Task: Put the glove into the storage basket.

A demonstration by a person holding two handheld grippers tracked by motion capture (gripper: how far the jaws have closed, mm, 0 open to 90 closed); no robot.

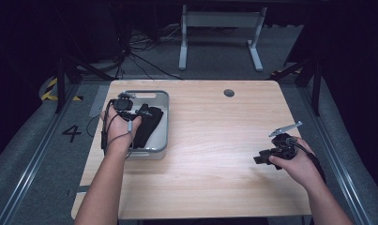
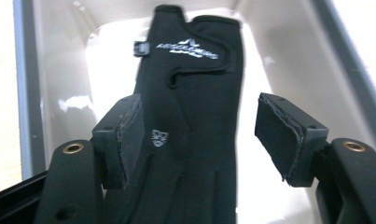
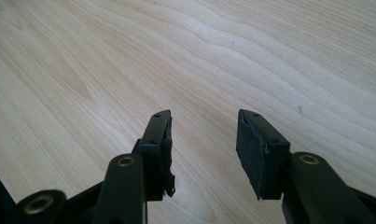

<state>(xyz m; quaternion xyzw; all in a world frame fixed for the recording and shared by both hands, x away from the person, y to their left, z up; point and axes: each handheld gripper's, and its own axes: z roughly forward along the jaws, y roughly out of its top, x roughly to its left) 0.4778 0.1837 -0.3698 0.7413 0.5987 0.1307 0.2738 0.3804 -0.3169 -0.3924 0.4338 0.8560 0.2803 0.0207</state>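
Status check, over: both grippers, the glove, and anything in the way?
Left gripper open over the glove in the tray. Right gripper open, above bare table. Nothing in the way.

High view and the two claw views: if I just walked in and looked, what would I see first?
Probably the black glove lying in the grey tray at the table's left side. The left claw is open right over it, one pad touching the glove's edge. Over on the right, the right claw hangs open above bare wooden table.
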